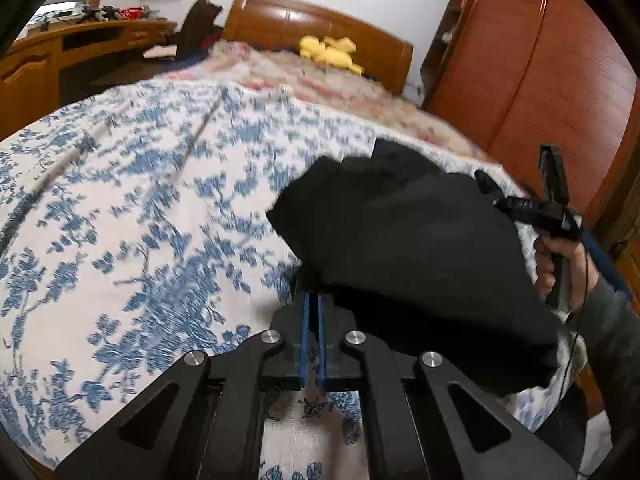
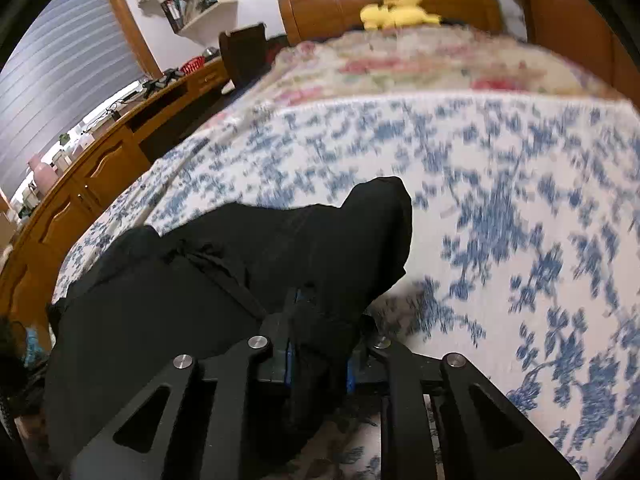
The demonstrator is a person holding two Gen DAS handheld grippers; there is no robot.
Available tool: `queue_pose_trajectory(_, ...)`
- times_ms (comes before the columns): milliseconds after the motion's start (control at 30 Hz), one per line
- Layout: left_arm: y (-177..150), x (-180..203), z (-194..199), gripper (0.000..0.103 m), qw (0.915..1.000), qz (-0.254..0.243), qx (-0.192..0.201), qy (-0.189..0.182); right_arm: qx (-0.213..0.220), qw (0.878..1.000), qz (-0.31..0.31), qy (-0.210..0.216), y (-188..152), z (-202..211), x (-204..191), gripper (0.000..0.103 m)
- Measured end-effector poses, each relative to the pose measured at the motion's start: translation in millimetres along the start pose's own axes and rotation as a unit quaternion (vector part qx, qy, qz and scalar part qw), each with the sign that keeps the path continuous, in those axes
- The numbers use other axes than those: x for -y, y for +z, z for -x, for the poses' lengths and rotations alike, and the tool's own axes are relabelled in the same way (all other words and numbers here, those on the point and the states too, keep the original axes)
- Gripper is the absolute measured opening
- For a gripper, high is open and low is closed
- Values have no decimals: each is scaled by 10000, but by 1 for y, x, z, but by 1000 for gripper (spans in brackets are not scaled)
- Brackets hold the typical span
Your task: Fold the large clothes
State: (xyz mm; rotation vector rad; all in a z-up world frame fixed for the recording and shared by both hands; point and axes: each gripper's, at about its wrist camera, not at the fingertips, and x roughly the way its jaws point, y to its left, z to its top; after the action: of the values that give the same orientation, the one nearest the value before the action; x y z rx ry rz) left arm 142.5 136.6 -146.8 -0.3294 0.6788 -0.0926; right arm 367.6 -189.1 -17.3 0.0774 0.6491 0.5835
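Note:
A black garment [image 1: 400,232] lies bunched on the blue-and-white flowered bedspread [image 1: 140,200], near the bed's right edge in the left wrist view. My left gripper [image 1: 314,300] is shut, its blue pads pinching the garment's near left edge, and the cloth covers the tips. At the garment's far right, a hand [image 1: 560,264] holds my right gripper [image 1: 486,184]. In the right wrist view a thick fold of the garment [image 2: 200,280] runs between the fingers of the right gripper [image 2: 316,300], which is shut on it. One peak of cloth stands up ahead of it.
Beyond the bedspread [image 2: 500,200] lies a pink flowered quilt [image 1: 320,80], with a yellow plush toy [image 1: 328,52] against the wooden headboard [image 1: 280,20]. A wooden wardrobe [image 1: 540,80] stands right of the bed. A long wooden desk [image 2: 100,168] and a dark chair [image 2: 244,56] stand left.

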Motion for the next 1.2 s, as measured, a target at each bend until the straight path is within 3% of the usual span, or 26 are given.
queue_pose_trajectory(233, 14, -25, 43, 4, 9987, 69, 506, 19, 344, 9980, 527, -33, 20, 11, -69, 13)
queue_pose_trajectory(367, 26, -62, 79, 4, 9970, 42, 719, 275, 411, 9950, 898, 148, 40, -6, -130, 12)
queue_pose_trajectory(667, 38, -191, 168, 4, 9826, 254, 1063, 1503, 370, 9807, 1737, 823, 78, -87, -322, 12)
queue_pose_trajectory(900, 31, -285, 226, 4, 9595, 587, 1126, 2515, 137, 9661, 2223, 1308, 77, -155, -466, 12)
queue_pose_trajectory(1100, 23, -330, 231, 4, 9470, 790, 911, 2979, -52, 9611, 2488, 1194, 73, -194, -527, 15)
queue_pose_trajectory(1200, 13, -330, 224, 4, 9447, 799, 754, 3089, -437, 9625, 2424, 1136, 76, -214, -525, 26)
